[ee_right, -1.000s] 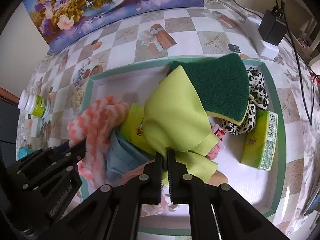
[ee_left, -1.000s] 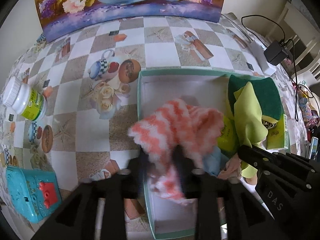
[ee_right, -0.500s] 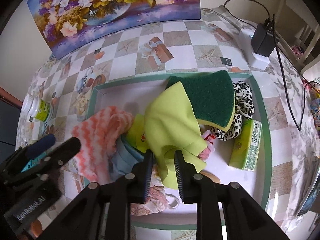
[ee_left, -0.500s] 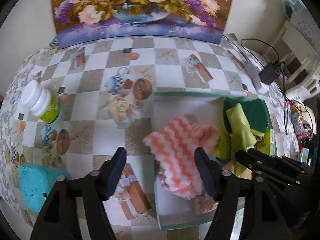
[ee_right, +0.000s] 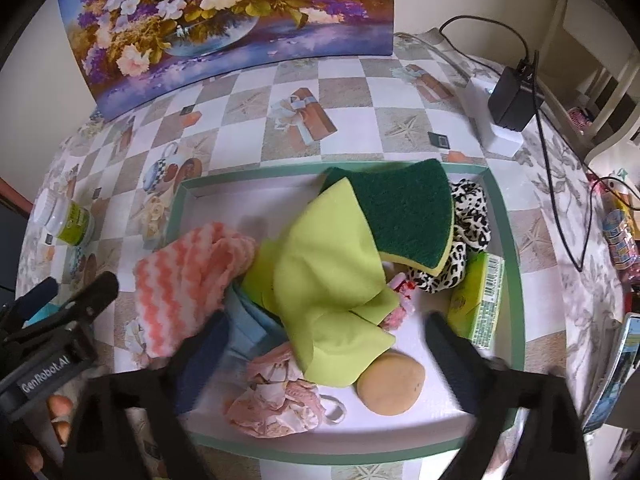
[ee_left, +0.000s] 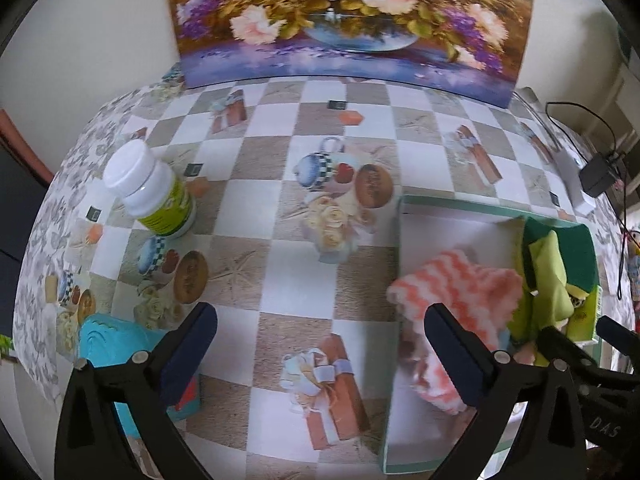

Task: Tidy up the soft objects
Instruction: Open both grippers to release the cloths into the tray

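The left gripper [ee_left: 320, 336] has just been opening and now stands spread to its full width, with nothing between its fingers but patterned tablecloth [ee_left: 280, 208]. In the left wrist view, the pink-and-white striped cloth [ee_left: 460, 292] lies draped over the left wall of the green-rimmed box [ee_left: 440, 202], its long axis running from the box's middle down toward the camera; the gripper's right finger is in front of it, and contact cannot be told. A white-capped bottle [ee_left: 154, 196] stands well apart on the left.

In the right wrist view, the right gripper [ee_right: 326, 344] has likewise just been opening and gapes wide, gripping nothing. The lime-green cloth [ee_right: 332, 280] lies between its fingers, free of both, stretched from the dark green sponge [ee_right: 404, 216] toward the camera, beside a tan round pad [ee_right: 390, 384].
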`<action>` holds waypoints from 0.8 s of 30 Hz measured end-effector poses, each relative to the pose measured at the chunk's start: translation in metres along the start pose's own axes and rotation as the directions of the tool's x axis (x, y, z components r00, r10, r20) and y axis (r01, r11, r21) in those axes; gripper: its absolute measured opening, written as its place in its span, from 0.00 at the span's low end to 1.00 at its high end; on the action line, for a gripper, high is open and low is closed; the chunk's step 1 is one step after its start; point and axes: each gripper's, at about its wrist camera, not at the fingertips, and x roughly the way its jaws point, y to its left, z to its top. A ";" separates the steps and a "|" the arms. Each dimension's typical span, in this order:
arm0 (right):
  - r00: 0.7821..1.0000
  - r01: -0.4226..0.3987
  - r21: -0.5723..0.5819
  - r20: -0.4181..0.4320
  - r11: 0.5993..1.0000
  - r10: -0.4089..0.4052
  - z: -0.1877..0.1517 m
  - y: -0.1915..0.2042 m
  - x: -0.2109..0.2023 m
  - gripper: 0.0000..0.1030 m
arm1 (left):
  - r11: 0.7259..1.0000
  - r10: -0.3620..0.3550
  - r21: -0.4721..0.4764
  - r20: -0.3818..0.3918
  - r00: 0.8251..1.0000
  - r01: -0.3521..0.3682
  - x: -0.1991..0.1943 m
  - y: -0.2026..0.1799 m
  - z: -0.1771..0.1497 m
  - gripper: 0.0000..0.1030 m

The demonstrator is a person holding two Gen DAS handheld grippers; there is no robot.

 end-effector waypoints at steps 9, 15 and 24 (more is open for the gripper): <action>0.999 -0.012 0.005 0.033 1.000 0.012 -0.001 0.003 -0.011 1.00 | 0.999 0.033 -0.006 0.033 0.999 -0.033 -0.015 0.012 -0.003 1.00; 0.998 -0.014 -0.016 0.060 1.000 0.015 -0.006 0.010 -0.024 1.00 | 0.999 0.046 -0.012 0.062 0.997 -0.045 -0.029 0.018 -0.007 1.00; 0.994 -0.014 -0.035 0.111 0.999 0.018 -0.023 0.020 -0.048 1.00 | 0.998 0.062 -0.031 0.081 0.995 -0.060 -0.049 0.034 -0.024 1.00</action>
